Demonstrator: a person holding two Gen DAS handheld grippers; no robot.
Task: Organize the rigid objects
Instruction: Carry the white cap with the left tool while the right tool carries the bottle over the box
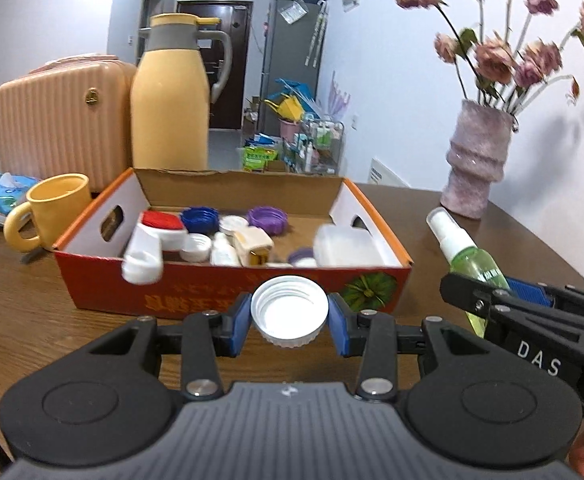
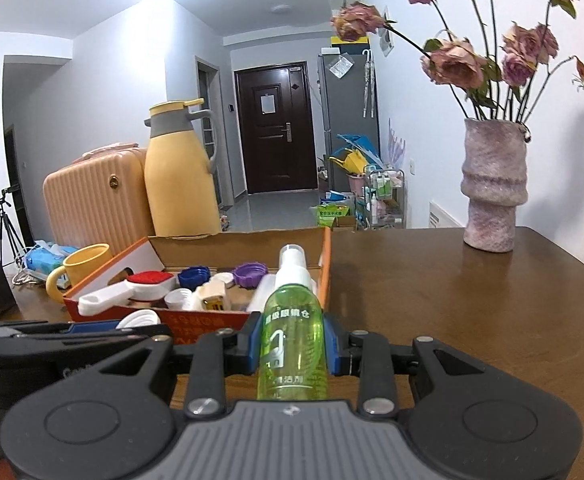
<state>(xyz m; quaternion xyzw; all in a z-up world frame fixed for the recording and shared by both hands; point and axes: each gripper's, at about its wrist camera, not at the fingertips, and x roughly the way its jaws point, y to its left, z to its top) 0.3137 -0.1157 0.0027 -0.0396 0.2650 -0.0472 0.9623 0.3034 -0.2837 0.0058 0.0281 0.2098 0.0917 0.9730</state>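
Left gripper up close, blue fingers pinching a white cap by its sides, open side facing the camera, held just short of the box and above the counter. Right gripper alongside, its fingers clamped on a green spray bottle, white nozzle pointing forward toward the box's right wall. From the left view that bottle sits just right of the box, with the right gripper gripping its lower half.

Inside the box: a red-and-white lid at the left with a white scoop leaning over the front wall, a blue cap and a purple cap toward the back, small white caps and a cream piece in the middle, a clear tub at the right.

Behind the box, a yellow jug and a pink case. Yellow mug just left of the box. Vase of dried roses stands well off to the right on the counter
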